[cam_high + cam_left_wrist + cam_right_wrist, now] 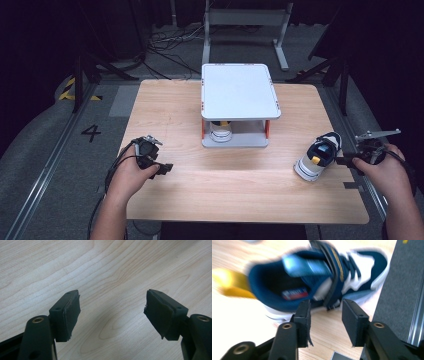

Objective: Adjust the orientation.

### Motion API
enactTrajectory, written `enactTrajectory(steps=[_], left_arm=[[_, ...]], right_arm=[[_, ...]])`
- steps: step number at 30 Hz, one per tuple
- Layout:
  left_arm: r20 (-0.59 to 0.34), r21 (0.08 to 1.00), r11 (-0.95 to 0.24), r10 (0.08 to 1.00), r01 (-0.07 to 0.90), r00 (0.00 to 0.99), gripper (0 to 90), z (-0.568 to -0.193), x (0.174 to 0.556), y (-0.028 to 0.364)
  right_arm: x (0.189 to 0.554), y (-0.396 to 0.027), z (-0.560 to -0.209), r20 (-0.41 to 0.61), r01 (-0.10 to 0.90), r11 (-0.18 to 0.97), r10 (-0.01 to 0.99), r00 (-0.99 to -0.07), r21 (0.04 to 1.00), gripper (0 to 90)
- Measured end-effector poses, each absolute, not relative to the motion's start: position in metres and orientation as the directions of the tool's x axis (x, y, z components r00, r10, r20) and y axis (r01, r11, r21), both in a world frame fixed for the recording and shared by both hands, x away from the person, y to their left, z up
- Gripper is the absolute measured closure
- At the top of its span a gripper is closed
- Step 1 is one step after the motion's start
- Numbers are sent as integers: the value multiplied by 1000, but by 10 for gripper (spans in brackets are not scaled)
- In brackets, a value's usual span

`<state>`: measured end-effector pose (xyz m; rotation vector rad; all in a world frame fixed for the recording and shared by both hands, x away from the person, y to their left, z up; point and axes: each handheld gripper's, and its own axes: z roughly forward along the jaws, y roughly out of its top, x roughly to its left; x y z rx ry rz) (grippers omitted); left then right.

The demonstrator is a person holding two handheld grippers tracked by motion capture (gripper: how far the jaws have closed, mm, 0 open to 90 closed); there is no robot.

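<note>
A navy-and-white sneaker [319, 156] lies near the wooden table's [240, 195] right edge, the right gripper [350, 160] just beside it, jaws parted, nothing between. A white two-tier rack [239, 92] stands behind, sheltering another sneaker [220, 131]. The left gripper [164, 168] rests open far left.

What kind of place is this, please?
Probably a lab or recording studio: a light wooden table on grey carpet, black stands and loose cables behind, a floor number 4.

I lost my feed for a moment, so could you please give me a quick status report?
Left gripper open, empty, over bare table. Right gripper open beside sneaker, not gripping it. Second sneaker under white stand. Nothing in the way.
</note>
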<state>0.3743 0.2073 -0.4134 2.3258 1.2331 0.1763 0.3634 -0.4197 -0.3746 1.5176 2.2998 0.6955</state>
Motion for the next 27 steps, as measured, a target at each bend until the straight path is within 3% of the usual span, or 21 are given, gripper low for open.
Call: enactTrajectory(steps=[4, 10, 18, 22, 27], left_arm=[[-111, 481, -470, 805, 740, 583, 288, -414, 374, 209], [-114, 481, -466, 807, 742, 580, 287, -414, 374, 209], [-113, 476, -475, 802, 740, 587, 286, -416, 374, 209], [-117, 475, -471, 804, 744, 583, 286, -416, 373, 210], [-114, 476, -473, 802, 741, 586, 286, -416, 373, 210]], right_arm=[[367, -405, -352, 32, 750, 347, 898, -439, 563, 554], [381, -375, -347, 46, 735, 435, 845, -533, 520, 508], [403, -347, -371, 108, 781, 479, 822, -560, 400, 515], [406, -338, -388, 110, 797, 519, 813, -572, 309, 534], [408, -334, -401, 95, 796, 540, 809, -581, 272, 569]])
